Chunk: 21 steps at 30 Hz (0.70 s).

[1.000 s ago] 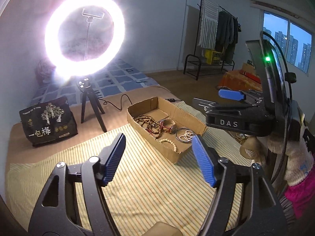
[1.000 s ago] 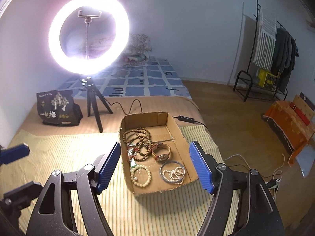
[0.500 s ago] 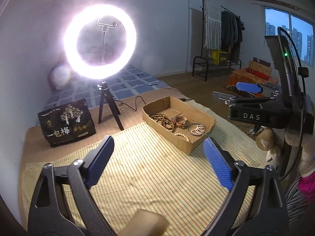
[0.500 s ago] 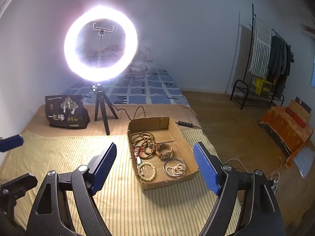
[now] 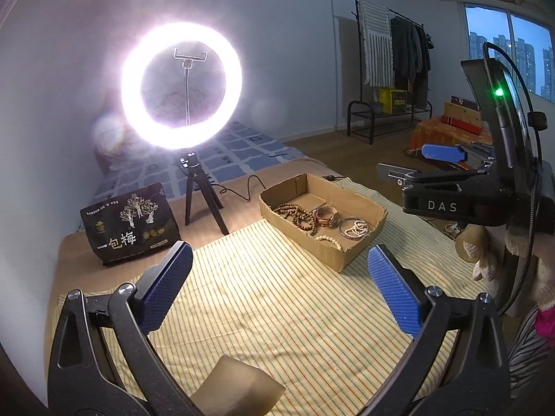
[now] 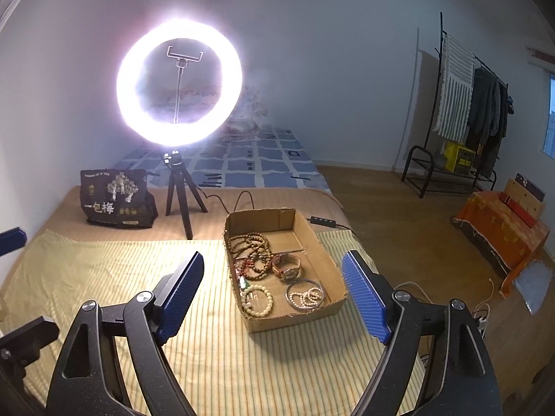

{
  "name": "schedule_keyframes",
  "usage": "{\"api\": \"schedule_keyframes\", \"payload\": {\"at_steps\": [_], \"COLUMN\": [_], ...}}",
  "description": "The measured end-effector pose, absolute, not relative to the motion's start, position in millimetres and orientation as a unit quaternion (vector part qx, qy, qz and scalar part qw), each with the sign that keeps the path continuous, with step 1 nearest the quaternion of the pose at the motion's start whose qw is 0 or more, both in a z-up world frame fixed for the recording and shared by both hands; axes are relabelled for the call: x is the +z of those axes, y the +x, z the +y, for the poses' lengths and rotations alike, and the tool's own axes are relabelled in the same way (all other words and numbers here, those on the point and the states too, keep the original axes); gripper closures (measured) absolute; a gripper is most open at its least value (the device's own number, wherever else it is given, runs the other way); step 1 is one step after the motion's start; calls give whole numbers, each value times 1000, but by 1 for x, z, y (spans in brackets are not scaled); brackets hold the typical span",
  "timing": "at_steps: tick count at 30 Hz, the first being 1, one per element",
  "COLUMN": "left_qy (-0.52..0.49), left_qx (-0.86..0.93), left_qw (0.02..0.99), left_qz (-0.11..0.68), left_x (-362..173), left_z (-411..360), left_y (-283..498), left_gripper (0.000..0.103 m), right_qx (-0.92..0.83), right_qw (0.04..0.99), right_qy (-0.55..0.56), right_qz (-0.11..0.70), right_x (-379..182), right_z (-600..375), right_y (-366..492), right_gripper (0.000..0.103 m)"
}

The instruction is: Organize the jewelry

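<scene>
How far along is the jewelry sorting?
Nothing looks sorted: brown bead strands, watch, bangle and pale bead bracelet all lie jumbled in the cardboard box. In hand: nothing; left gripper and right gripper open. Left: everything.

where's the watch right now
In the right wrist view the watch lies inside the cardboard box, mid-box toward its right wall, between the brown bead strands and the silver bangle.
</scene>
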State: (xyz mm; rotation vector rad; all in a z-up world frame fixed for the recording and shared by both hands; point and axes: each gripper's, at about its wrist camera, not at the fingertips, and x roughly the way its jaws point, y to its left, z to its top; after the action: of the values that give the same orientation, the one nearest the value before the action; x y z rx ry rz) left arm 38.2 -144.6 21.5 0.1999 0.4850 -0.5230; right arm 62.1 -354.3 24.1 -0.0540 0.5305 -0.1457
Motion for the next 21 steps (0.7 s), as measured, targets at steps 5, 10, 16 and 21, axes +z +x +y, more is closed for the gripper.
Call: {"api": "schedule_keyframes", "payload": {"at_steps": [5,10,16,21], "left_qy": [96,96,95,96], "left_qx": [-255,-255,-256,-255], "left_qw": [933,933,933,933], "left_qz": [234,235,236,237], "left_x": [22,22,22,22], "left_z": [-144,-144,-144,-145], "left_y": [37,37,38,38], "left_gripper": [0,0,0,0], "right_qx": [-77,-78,-79,-80], "right_qw": [962,962,961,962], "right_qy": [-21,-24,-27,-26], "right_qz": [261,262,262,262], "right_x": [23,22,21,21], "right_z": [-356,-356,-355,-355], "right_y": [62,63,64,64], "right_gripper": [21,21,21,21]}}
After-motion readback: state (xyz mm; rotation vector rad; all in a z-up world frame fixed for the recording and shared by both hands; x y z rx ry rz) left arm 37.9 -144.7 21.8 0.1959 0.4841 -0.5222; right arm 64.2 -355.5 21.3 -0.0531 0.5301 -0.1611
